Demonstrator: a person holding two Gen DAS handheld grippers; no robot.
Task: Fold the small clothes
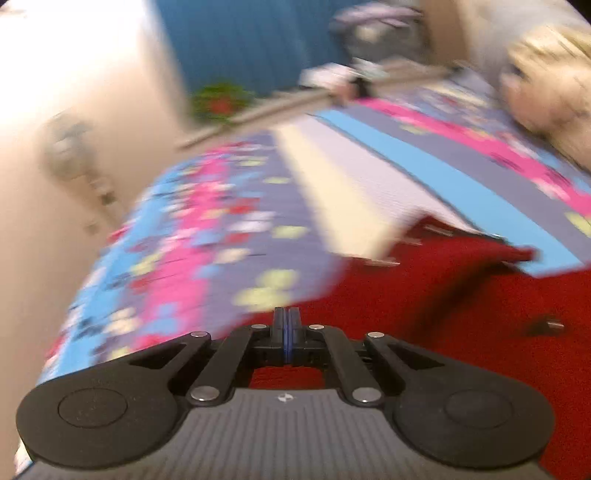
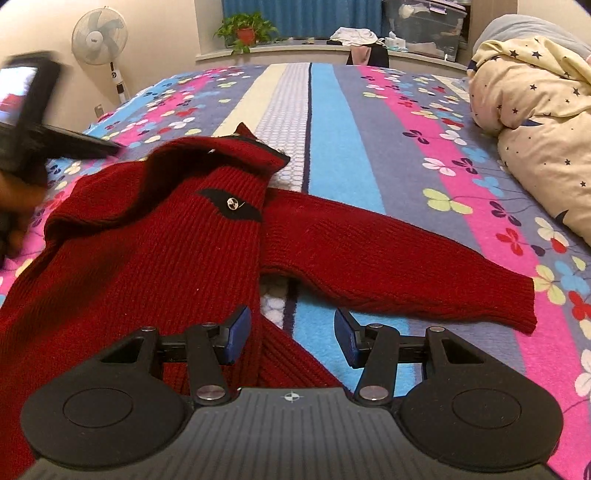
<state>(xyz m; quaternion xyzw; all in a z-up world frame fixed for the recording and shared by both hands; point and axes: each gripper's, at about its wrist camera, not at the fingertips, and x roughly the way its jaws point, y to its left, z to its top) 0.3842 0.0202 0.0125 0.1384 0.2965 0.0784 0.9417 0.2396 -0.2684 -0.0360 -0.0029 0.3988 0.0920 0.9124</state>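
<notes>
A dark red knit sweater (image 2: 155,251) lies spread on the striped flowery bedspread (image 2: 332,122), one sleeve (image 2: 388,266) stretched out to the right. A black patch with a metal button (image 2: 232,204) sits near its rumpled collar. My right gripper (image 2: 291,332) hovers open over the sweater's lower edge, blue pads apart and not pressing on the cloth. My left gripper (image 1: 286,326) is shut, pads together with nothing seen between them, above the sweater (image 1: 443,295). In the right wrist view it appears blurred at the left (image 2: 107,147), next to the sweater's shoulder.
A bundled cream duvet with stars (image 2: 535,122) fills the bed's right side. Beyond the bed's far end is a ledge (image 2: 295,46) with a potted plant (image 2: 245,31), clothes and a plastic box. A standing fan (image 2: 99,37) is by the left wall.
</notes>
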